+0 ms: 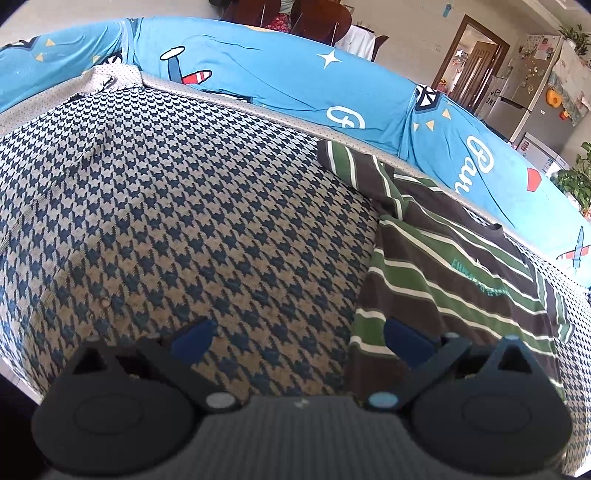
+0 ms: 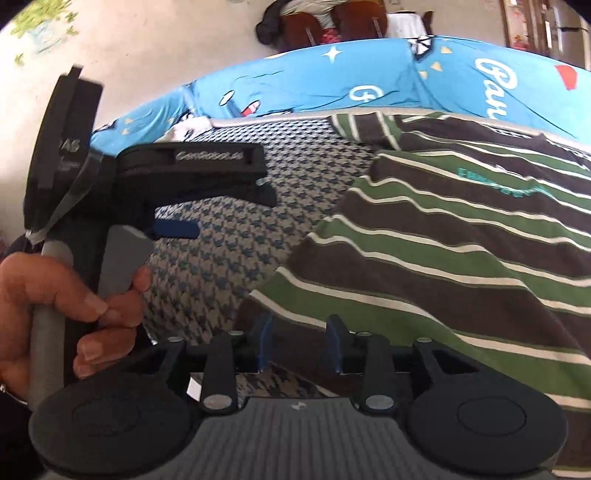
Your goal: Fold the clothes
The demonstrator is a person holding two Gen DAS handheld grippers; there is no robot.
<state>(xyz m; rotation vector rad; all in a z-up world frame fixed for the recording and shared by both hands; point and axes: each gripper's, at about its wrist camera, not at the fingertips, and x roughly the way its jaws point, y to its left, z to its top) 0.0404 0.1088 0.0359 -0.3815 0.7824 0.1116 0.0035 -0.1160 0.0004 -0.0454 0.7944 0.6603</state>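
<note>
A brown, green and white striped shirt (image 1: 461,266) lies spread on the houndstooth cover (image 1: 184,221), its teal chest print facing up. My left gripper (image 1: 299,341) is open wide and low over the cover, its right pad (image 1: 404,343) reaching over the shirt's left edge. In the right wrist view the shirt (image 2: 461,258) fills the right half. My right gripper (image 2: 300,343) is open with a narrow gap, and its pads straddle the shirt's near left corner. A hand (image 2: 55,295) grips the left tool's grey handle, whose blue finger (image 2: 177,229) hovers above the cover.
A blue cartoon-print backrest (image 1: 295,74) borders the far side of the cover. Beyond it are dark chairs (image 1: 314,18), a brown door (image 1: 476,62), a fridge (image 1: 528,99) and potted plants (image 1: 576,177). Bare houndstooth cover (image 2: 221,266) stretches left of the shirt.
</note>
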